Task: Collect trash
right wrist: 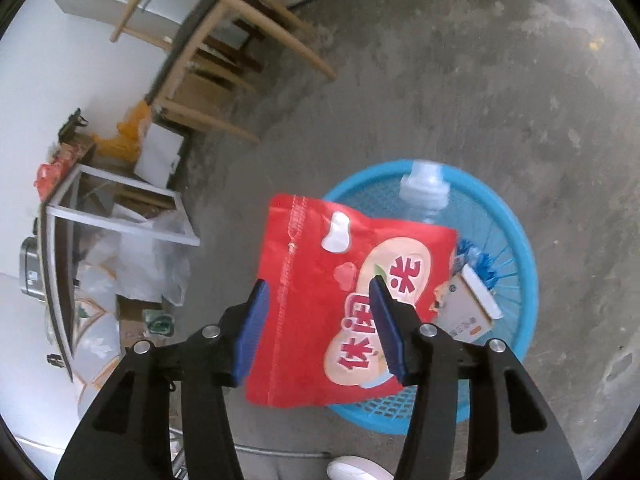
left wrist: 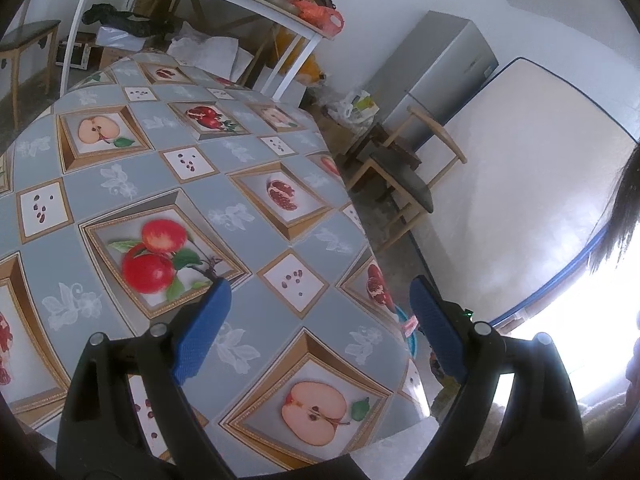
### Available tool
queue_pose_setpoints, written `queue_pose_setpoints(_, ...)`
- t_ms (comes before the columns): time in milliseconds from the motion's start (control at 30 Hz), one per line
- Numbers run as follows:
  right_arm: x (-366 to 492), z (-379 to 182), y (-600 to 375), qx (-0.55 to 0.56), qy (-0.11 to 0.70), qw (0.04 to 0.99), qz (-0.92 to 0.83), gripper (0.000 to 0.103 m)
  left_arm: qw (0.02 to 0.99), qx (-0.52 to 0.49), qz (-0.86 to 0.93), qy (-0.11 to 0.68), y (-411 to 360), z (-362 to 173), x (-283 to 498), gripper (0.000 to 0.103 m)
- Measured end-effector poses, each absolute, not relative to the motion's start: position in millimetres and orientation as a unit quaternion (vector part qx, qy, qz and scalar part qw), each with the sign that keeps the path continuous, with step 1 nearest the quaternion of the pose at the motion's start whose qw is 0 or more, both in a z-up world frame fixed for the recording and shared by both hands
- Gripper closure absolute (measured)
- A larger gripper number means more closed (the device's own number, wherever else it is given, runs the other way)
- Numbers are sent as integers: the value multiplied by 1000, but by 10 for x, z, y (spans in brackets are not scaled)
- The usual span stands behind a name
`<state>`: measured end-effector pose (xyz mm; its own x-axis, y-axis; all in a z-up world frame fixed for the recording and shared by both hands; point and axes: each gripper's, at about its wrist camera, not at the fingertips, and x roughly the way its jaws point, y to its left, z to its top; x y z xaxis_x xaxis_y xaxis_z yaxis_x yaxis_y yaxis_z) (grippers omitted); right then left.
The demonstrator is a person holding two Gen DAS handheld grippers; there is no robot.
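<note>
While the right tool (right wrist: pixel 320 320) gapes, the red pouch (right wrist: pixel 320 280) shows "休闲米".

Only legible print is showing on the red snack bag (right wrist: pixel 320 300): large red Chinese characters in its pale oval panel, appearing upside down in the right wrist view. 休闲 and 米 are reading clearly; the rest is sitting behind a gripper finger. The small carton (right wrist: pixel 466 308) beside it is carrying print too small to read. The left wrist view is showing no readable text.
</note>
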<state>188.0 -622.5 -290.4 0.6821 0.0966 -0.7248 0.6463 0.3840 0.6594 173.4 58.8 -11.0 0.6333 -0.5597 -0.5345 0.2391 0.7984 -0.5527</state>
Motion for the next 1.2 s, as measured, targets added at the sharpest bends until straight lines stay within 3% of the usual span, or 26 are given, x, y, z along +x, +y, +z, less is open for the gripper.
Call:
queue_pose_setpoints(333, 1454, -2419, -6241, 509, 319, 777, -189, 51, 884, -222, -238, 335, 677, 10, 1462, 16)
queue_pose_setpoints(767, 759, -2299, -6232, 513, 300, 770, -233, 51, 893, -220, -242, 310, 804, 101, 1156, 16)
queue_pose_setpoints(967, 433, -1664, -5587, 435, 298, 825, -204, 51, 903, -169, -224, 325, 587, 85, 1085, 16)
queue_pose_setpoints(1200, 160, -556, -4178, 237, 294, 918, -118, 13, 911, -130, -228, 318, 87, 150, 903, 8)
